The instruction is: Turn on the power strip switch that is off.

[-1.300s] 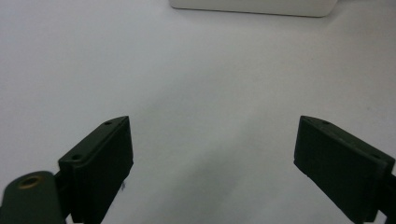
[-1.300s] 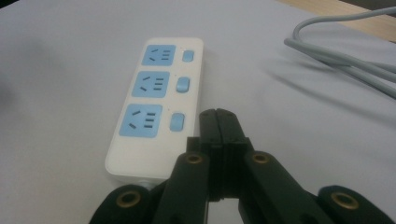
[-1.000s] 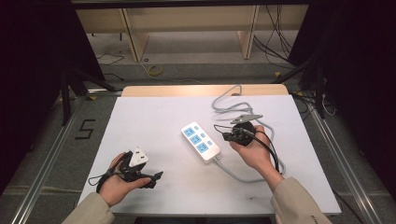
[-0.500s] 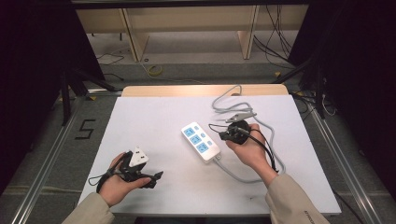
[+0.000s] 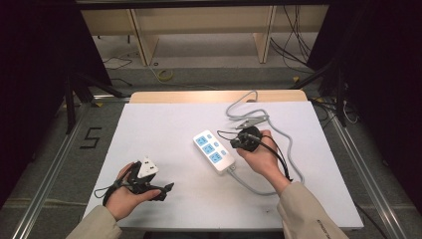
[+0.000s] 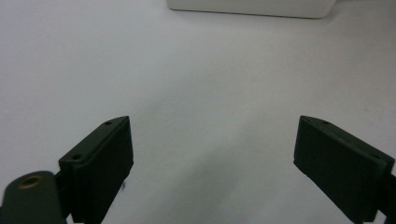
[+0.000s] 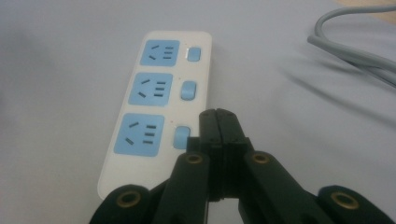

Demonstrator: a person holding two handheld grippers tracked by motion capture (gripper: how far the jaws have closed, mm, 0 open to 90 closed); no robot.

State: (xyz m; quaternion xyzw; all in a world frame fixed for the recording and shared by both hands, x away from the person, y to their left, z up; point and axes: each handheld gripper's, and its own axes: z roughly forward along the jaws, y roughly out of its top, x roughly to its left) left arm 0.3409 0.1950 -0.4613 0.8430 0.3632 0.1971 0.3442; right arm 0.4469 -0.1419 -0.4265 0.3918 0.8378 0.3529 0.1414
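From the high view, the one bit of writing you can read is a black "5" (image 5: 90, 138) marked on the floor left of the table (image 5: 164, 124); the power strip (image 5: 214, 150) carries no legible brand. It lies mid-table, white, with three blue sockets in a row, and its grey cable (image 5: 278, 130) loops off behind your right hand. Your right gripper (image 5: 234, 145) sits just beside the strip's right edge. Your left gripper (image 5: 166, 188) rests at the near left corner, well apart from the strip.

In your left gripper view, the jaws stand wide apart over bare white tabletop with nothing between them; the strip's edge (image 6: 252, 7) shows at the top.

In your right gripper view, the jaws are pressed flat together, empty, their tips (image 7: 218, 122) just over the strip's (image 7: 154, 107) nearest blue switch (image 7: 180, 137). Each socket has its own switch beside it.
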